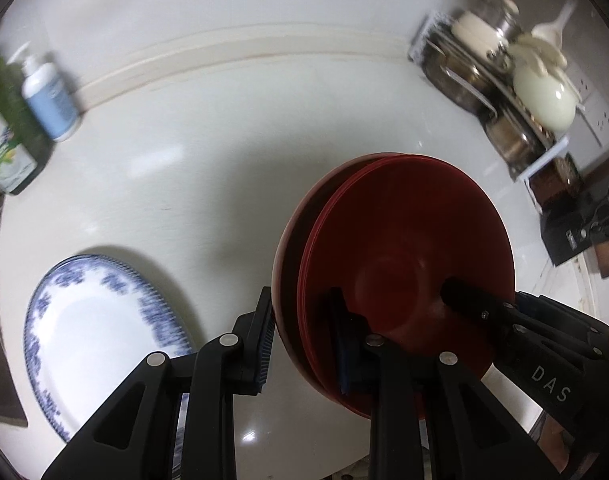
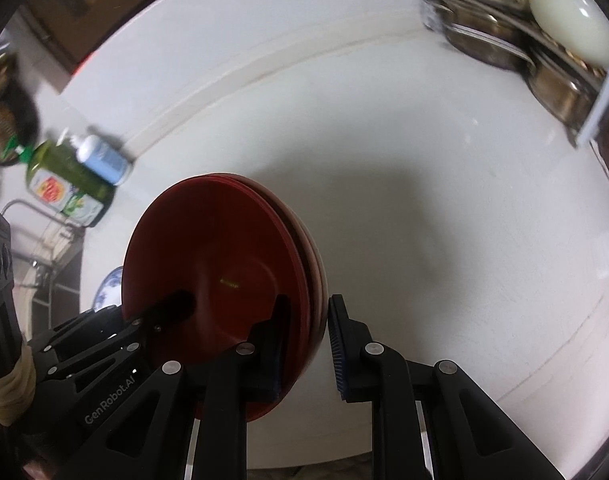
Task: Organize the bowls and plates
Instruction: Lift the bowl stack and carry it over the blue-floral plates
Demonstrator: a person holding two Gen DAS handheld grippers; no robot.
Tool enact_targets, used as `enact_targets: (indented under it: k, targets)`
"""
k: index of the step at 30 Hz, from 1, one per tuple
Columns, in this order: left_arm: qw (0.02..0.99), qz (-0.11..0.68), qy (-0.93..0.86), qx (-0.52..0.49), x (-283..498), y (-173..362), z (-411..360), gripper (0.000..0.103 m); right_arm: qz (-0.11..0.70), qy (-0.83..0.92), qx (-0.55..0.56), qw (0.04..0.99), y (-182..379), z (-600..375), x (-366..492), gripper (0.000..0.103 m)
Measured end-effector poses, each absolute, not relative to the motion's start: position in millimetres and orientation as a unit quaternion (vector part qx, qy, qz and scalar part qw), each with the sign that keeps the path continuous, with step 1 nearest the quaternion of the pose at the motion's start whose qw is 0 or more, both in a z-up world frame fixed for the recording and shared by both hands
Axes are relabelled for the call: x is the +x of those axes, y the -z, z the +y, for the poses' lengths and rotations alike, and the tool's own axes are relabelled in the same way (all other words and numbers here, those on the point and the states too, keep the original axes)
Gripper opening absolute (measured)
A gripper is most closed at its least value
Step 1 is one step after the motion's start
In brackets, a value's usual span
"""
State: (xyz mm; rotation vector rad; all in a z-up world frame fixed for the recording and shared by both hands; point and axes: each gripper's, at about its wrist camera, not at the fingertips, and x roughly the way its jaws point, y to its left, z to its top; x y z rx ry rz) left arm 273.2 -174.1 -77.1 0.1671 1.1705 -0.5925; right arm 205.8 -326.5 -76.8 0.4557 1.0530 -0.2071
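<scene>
Over a white bench (image 1: 208,152), a stack of dark red plates (image 1: 404,280) is held up on edge, tilted so the hollow face of the front plate looks toward both cameras. The plates are round, glossy and deep red, with a shallow sunken centre; several thin rims show side by side, and a paler pinkish rim sits at the back of the stack.

The left tool (image 1: 304,340) straddles the lower rim of the stack, one blue-padded finger behind it and the other pressed against the hollow front face, so it is clamped on the plates. The right tool (image 2: 306,344) grips the same stack from the opposite side: one finger lies on the red front face, the other stands just behind the pale back rim. Whether that back pad touches the rim cannot be told. Each camera also sees the other tool's black finger resting on the red face.

On the bench to the left lies a flat white plate with a blue floral border (image 1: 100,332), well apart from the stack. Farther left stand a green bottle (image 1: 4,136) and a blue pump bottle (image 1: 48,96), touching each other. At the far right corner a dish rack (image 1: 500,92) holds steel pots and cream-coloured ware, blurred.
</scene>
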Motion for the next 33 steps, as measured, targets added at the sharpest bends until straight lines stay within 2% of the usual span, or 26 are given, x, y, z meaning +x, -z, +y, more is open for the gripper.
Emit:
enact_targets:
  k: [13, 23, 33]
  targets:
    - [0.822, 0.533, 0.200, 0.006, 279.1, 52.1, -69.5, 0.026, 0.500, 0.001, 0.155, 0.852, 52.4, -234.5, 238.7, 0.021]
    - [0.819, 0.556, 0.130, -0.046, 282.7, 67.2, 14.9, 0.026, 0.535, -0.067, 0.122, 0.833, 68.4, -162.9, 259.2, 0.021]
    - [0.804, 0.582, 0.105, -0.064, 282.9, 89.1, 55.1, 0.026, 0.572, -0.087, 0.111, 0.808, 86.0, -127.8, 264.9, 0.021]
